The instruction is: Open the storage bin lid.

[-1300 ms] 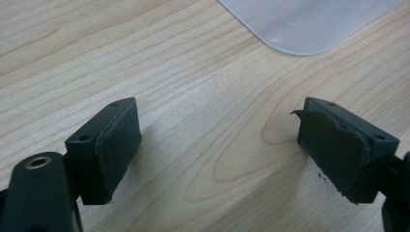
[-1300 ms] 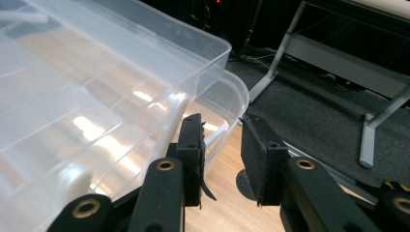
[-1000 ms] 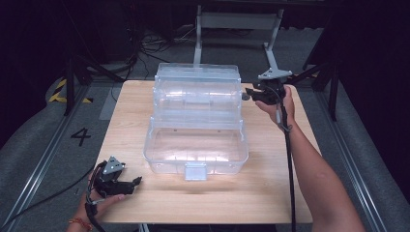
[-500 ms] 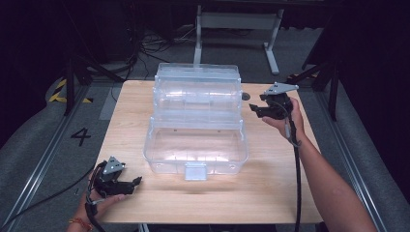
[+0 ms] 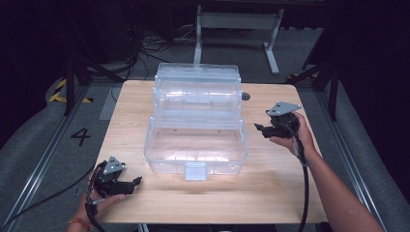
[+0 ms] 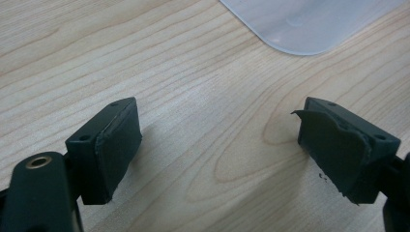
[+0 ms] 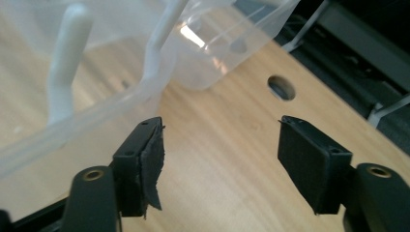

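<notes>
High view: the clear box (image 5: 196,130) stands at the middle of the bench (image 5: 270,193), its stepped upper tiers toward the far edge and its latch at the near wall. The left claw (image 5: 135,182) rests on the bench at the near left corner, apart from the box, pointing right. The right claw (image 5: 258,128) is held in a hand (image 5: 295,135) just beside the box's right wall, not touching it.

Left gripper view: the left claw (image 6: 217,145) stands wide apart with bare bench between its pads; nothing is gripped. A corner of the box (image 6: 309,24) lies ahead, well clear.

Right gripper view: the right claw (image 7: 220,154) stands apart, having just been opening, with nothing between its pads. The box (image 7: 121,63) lies close ahead on its left side, untouched. A hole (image 7: 281,87) in the bench shows beyond.
</notes>
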{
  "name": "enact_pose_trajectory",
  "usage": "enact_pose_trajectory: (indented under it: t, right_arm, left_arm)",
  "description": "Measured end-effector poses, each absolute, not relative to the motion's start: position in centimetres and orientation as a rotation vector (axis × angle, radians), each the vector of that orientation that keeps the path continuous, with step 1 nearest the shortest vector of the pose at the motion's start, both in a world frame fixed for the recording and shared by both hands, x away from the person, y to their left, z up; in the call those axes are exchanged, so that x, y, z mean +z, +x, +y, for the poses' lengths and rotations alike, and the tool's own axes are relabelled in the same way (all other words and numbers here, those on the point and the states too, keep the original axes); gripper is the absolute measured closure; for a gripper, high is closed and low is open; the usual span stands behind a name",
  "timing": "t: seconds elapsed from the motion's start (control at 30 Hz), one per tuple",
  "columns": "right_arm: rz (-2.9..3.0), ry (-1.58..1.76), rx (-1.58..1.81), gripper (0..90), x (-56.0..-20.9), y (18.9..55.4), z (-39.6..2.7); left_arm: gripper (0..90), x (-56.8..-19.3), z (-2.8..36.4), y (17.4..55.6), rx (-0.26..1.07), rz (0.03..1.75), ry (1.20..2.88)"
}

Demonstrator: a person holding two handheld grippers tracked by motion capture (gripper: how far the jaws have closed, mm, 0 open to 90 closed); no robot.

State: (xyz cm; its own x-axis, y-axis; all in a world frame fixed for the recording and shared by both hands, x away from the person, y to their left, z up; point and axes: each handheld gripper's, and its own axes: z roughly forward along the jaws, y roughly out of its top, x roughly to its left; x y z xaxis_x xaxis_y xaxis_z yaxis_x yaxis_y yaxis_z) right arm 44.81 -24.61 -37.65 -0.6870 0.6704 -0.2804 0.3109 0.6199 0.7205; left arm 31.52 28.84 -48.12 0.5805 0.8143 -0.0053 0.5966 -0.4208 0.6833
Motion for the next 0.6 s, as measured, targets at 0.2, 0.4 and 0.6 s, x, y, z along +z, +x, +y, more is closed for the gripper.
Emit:
enact_pose_trajectory:
  t: [0.2,0.4,0.6]
  right_arm:
    - [2.313,0.731,0.885,31.6,-38.5,42.7,-25.5]
    - [2.319,0.73,0.844,29.6,-40.0,40.7,-26.3]
    - [2.324,0.752,0.816,27.7,-41.4,39.5,-27.1]
  left_arm:
    - [15.8,-48.1,28.9,31.5,0.435,1.119,2.166]
    - [15.6,-48.1,28.8,31.5,0.43,1.124,2.16]
    - [15.4,-48.2,28.8,31.6,0.435,1.117,2.158]
